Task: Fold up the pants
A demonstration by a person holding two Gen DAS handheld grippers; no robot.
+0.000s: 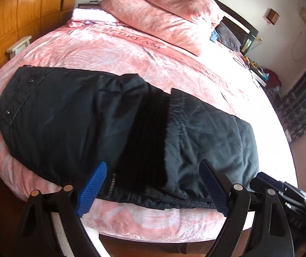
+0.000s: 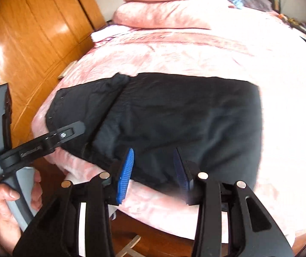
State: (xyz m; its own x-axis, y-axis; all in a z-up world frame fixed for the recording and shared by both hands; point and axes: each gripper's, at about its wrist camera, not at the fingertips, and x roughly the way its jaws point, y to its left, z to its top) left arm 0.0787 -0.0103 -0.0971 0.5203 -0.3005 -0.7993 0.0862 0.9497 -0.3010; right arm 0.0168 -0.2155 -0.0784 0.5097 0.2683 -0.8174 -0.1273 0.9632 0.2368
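Dark navy pants (image 1: 71,120) lie folded across the near edge of the pink bed; they also show in the right wrist view (image 2: 174,115). The ribbed black waistband (image 1: 144,137) lies on top in the middle, with a zipper near the front edge. My left gripper (image 1: 153,177) is open, its blue pads just above the pants' near edge, holding nothing. My right gripper (image 2: 154,167) is open over the near edge too, empty. The left tool (image 2: 35,143) and the hand holding it show at the left of the right wrist view.
The pink bedspread (image 1: 131,60) covers the bed, with two pink pillows (image 1: 165,15) at the head. A wooden wardrobe (image 1: 13,17) stands close on the left. Clutter and a dark curtain (image 1: 302,98) are at the far right. Wooden floor lies below the bed edge.
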